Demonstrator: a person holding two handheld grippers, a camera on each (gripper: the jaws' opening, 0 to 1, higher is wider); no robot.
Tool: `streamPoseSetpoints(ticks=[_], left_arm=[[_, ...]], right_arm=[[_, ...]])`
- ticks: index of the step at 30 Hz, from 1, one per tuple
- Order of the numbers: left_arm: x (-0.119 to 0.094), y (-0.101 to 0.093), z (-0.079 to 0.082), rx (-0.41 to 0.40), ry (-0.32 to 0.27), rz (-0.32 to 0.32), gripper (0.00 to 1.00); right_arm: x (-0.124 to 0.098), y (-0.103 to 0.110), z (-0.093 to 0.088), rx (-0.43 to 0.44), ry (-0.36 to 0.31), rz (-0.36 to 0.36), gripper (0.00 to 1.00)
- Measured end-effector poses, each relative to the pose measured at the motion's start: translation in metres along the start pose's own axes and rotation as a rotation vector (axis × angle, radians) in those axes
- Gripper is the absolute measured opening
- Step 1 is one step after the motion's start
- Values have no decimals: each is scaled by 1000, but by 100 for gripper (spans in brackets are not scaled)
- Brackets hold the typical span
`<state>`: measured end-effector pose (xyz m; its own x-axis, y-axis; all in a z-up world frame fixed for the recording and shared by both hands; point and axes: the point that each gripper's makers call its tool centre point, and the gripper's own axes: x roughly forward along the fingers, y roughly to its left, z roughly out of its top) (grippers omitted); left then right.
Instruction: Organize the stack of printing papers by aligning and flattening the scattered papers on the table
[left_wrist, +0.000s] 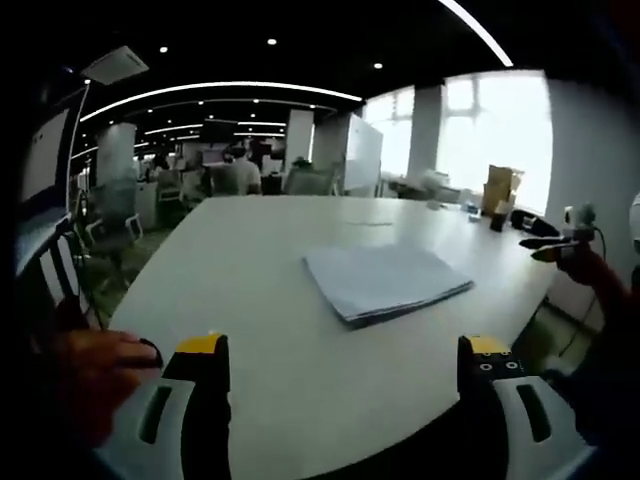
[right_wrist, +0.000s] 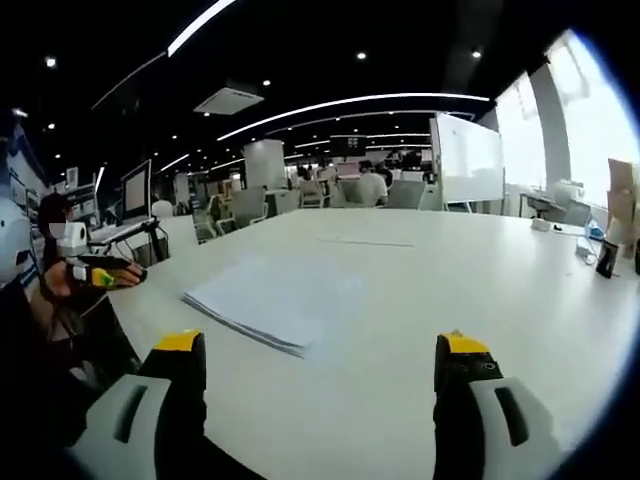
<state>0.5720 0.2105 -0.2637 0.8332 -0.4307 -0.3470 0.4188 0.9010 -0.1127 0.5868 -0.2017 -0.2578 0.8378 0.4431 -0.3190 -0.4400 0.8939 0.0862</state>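
A stack of white printing papers (left_wrist: 385, 282) lies on the big white table (left_wrist: 240, 260), its sheets slightly fanned at the edges. My left gripper (left_wrist: 345, 350) hovers over the near table edge, short of the stack, jaws wide apart with nothing between them. The right gripper (left_wrist: 552, 246) shows far off at the right, held in a hand beyond the table's edge. In the right gripper view the same stack (right_wrist: 268, 295) lies ahead and to the left. My right gripper (right_wrist: 320, 345) stands open and empty before it. The left gripper (right_wrist: 102, 272) shows at the far left.
A hand (left_wrist: 95, 375) shows at the lower left. A cardboard box (left_wrist: 498, 188) and small items stand at the table's far right corner. A whiteboard (right_wrist: 467, 160), office chairs (right_wrist: 248, 207) and a seated person (left_wrist: 236, 176) are beyond the table's far end.
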Motion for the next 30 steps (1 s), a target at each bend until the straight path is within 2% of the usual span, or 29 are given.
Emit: streamPoseSetpoints(ticks=[5, 18, 30], left_arm=[[-5, -7, -4, 47, 47, -8, 97], [-12, -6, 3, 45, 30, 4, 97], [-14, -7, 3, 38, 30, 5, 97]], right_arm=[[-1, 6, -4, 7, 30, 24, 90], [-5, 6, -8, -18, 64, 21, 90], [-4, 8, -8, -20, 64, 26, 90]])
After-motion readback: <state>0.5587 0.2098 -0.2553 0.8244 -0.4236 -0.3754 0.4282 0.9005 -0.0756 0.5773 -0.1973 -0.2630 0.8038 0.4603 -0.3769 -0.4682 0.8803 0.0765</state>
